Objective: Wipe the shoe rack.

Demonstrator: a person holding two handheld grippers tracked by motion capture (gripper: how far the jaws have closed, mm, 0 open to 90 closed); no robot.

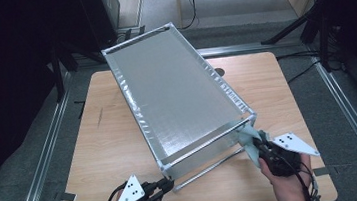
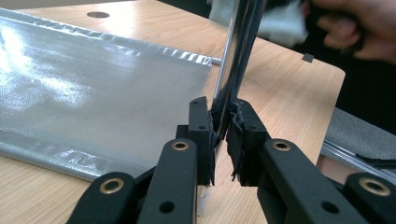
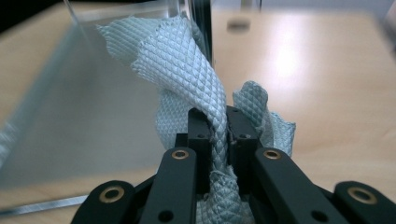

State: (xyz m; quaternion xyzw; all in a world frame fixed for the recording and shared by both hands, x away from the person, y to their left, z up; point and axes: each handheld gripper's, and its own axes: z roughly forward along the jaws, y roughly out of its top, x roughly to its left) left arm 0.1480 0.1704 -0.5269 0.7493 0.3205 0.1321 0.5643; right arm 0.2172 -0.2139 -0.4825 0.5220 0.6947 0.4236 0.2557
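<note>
black jaws of the right gripper point(image 3: 217, 135) pinch a pale waffle cloth point(image 3: 187, 60), its free end against the frame's corner post just ahead. left gripper point(image 2: 223, 135) clamps the metal post point(image 2: 236, 56) of the silver fabric box point(image 1: 176, 95). steady the frame, wipe slowly along the post.

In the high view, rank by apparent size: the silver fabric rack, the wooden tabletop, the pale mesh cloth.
1. Wooden tabletop, largest.
2. Silver fabric rack; it stands nearer the camera, so it looks bigger than it is.
3. Pale mesh cloth, smallest by far.
</note>
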